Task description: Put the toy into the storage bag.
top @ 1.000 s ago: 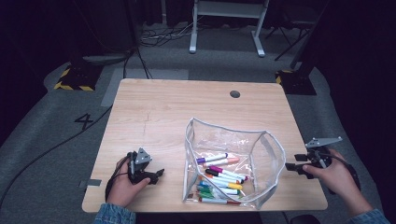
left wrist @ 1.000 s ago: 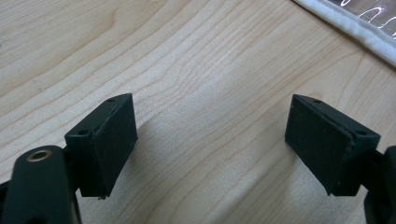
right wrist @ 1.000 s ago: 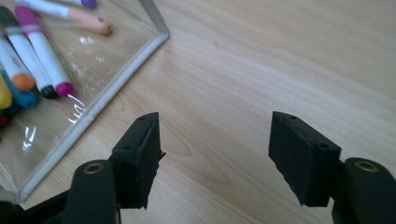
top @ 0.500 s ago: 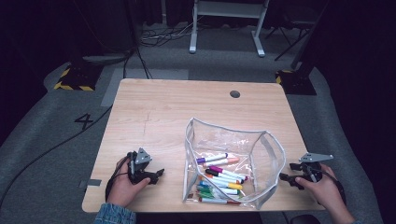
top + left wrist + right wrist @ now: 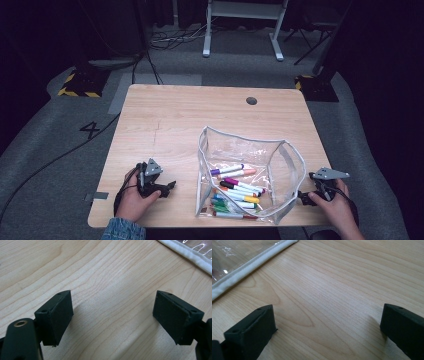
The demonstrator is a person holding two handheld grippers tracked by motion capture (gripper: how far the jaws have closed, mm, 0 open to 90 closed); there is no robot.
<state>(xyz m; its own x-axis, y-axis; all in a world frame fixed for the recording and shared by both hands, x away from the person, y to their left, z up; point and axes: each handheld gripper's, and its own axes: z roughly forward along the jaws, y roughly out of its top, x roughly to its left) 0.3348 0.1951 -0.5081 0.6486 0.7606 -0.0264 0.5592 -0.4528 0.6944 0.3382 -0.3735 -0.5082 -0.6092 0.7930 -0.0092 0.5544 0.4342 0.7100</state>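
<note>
My table [image 5: 200,120] is pale, smooth, matt wood grain. The pouch [image 5: 280,165] is glossy clear plastic edged in white cloth. My gripper pads [image 5: 60,315] look matt black.

Tongs [image 5: 112,317] spread wide, wooden table [image 5: 105,277], pouch edge [image 5: 186,251]

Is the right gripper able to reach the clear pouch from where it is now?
Probably yes: the right gripper is open beside the clear pouch, with bare table between them.

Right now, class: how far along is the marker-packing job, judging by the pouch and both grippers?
Done: the markers lie inside the clear pouch. In hand: nothing; left gripper and right gripper rest open on the table beside it. Left: the pouch mouth still gapes, probably needing closing.
</note>
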